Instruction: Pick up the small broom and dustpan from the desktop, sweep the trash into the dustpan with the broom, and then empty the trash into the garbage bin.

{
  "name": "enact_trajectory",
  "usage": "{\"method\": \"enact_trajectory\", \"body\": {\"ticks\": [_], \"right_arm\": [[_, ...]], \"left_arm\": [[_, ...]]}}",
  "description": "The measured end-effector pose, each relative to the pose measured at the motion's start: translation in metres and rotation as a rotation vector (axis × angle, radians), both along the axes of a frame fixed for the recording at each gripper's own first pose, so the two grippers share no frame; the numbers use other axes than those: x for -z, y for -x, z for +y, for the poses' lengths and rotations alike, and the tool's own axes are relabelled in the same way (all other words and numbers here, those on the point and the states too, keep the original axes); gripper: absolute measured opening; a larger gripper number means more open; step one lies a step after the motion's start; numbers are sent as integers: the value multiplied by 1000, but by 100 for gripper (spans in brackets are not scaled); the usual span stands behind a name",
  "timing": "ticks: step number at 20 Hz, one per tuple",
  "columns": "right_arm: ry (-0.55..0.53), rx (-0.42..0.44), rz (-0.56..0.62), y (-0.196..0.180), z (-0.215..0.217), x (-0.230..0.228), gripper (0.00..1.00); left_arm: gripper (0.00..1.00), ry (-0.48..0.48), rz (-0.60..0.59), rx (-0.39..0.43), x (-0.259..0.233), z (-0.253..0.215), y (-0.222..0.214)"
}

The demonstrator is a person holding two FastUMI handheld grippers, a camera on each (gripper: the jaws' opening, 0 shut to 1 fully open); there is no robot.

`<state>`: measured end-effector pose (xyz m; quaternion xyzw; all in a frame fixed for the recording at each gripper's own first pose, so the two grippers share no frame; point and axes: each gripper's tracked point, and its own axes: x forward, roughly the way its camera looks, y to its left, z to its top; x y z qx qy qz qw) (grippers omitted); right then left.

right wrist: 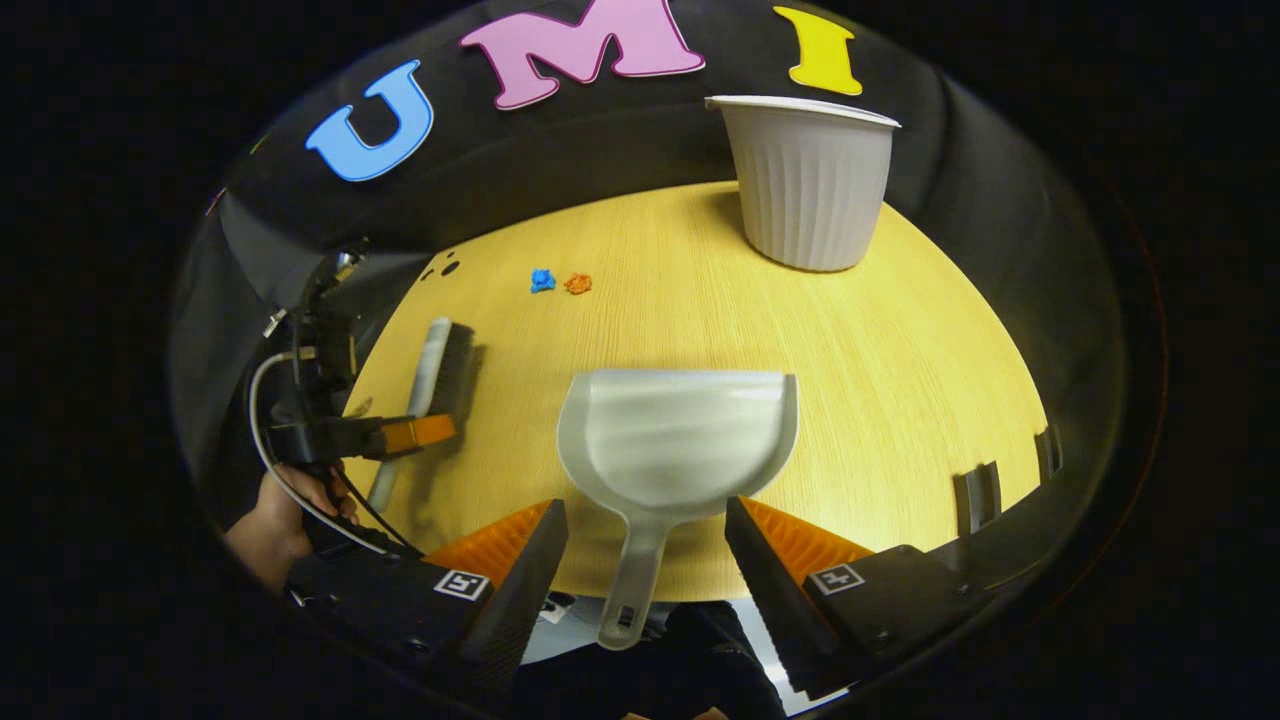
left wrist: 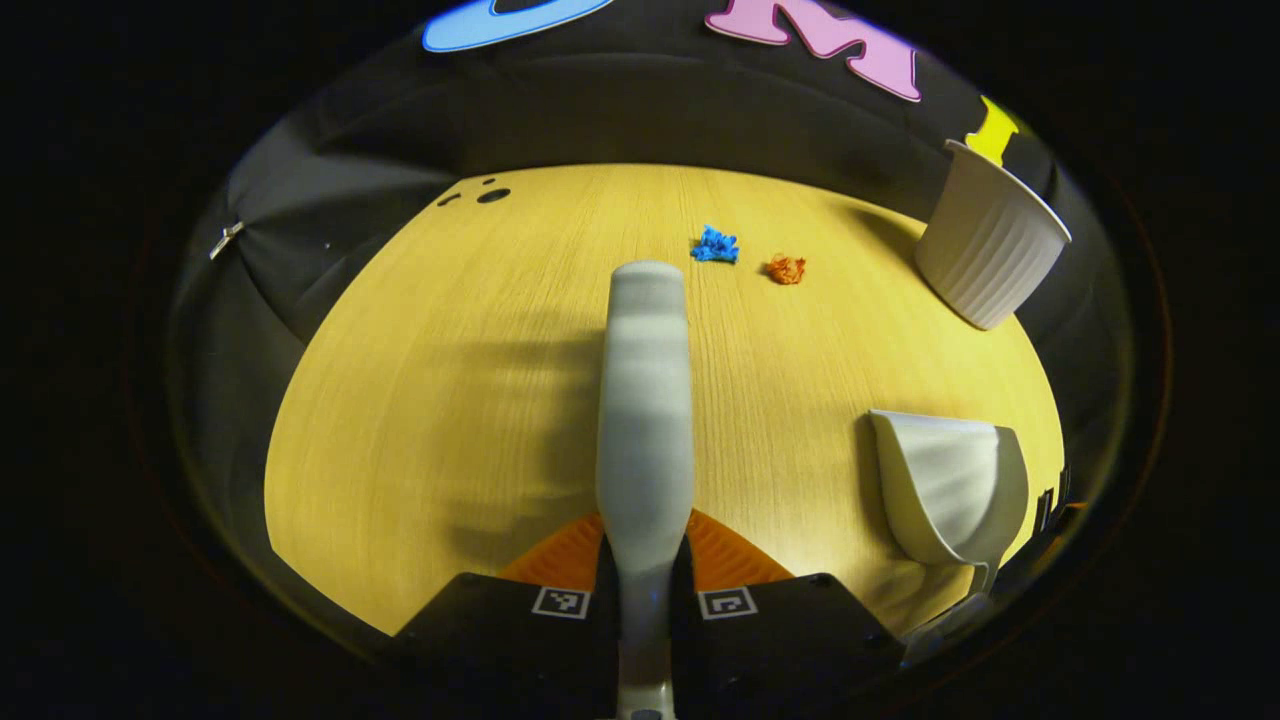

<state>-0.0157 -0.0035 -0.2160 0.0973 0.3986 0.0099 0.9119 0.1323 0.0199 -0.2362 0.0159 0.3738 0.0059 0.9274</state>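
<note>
Closest to us, our left gripper [left wrist: 645, 580] has its jaws pinched on the broom [left wrist: 645, 400] handle, broom pointing forward over the desk [left wrist: 420, 400]; in the right gripper view we see the brush head at the far end, low over the desk or resting on it (can't tell which). Our right gripper [right wrist: 645, 545] is spread wide, one finger either side of the dustpan [right wrist: 680, 440] handle, not touching it, so the dustpan looks ungrabbed and lies flat near the desk's front edge with the handle hanging over. Further out, two trash bits sit near each other mid-desk: a blue scrap [left wrist: 716, 245] and an orange scrap [left wrist: 786, 268], both unswept. Farthest back right stands the white ribbed bin [right wrist: 808, 185], upright by the wall.

Progress, as we judge it: broom pickup done, dustpan pickup about to happen. Sweeping and emptying into the bin are all left.
</note>
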Motion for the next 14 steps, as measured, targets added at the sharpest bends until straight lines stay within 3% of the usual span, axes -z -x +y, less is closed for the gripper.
{"method": "enact_trajectory", "body": {"ticks": [5,10,14], "right_arm": [[44,81,121,7,-1,49,99],[65,100,220,-2,3,100,99],[118,88,189,-24,-6,111,96]], "left_arm": [[25,34,-45,9,-27,-2,21],[25,12,-40,27,-32,2,26],[25,16,-26,-5,-30,10,27]]}}
